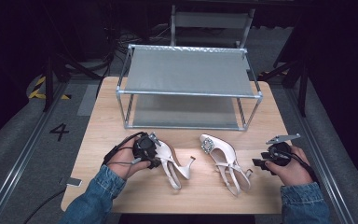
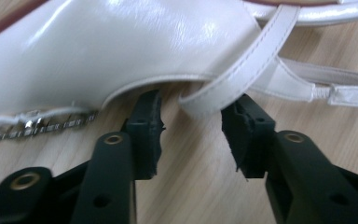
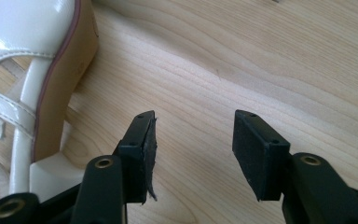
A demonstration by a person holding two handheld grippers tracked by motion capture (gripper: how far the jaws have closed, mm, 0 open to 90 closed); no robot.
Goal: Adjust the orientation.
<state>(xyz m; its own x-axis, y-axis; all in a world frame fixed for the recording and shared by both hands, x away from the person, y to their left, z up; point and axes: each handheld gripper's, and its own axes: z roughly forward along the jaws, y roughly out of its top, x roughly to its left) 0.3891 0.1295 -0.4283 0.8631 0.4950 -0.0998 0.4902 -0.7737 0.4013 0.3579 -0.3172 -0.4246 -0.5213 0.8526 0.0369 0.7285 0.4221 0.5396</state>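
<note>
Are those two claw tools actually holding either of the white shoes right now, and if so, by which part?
Neither holds anything. The left gripper has its jaws open around the strap of the left shoe. The right gripper is open beside the right shoe.

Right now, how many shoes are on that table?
2. One white shoe lies on its side at the left gripper; the other shoe sits right of centre, near the right gripper. The rack looks empty.
</note>
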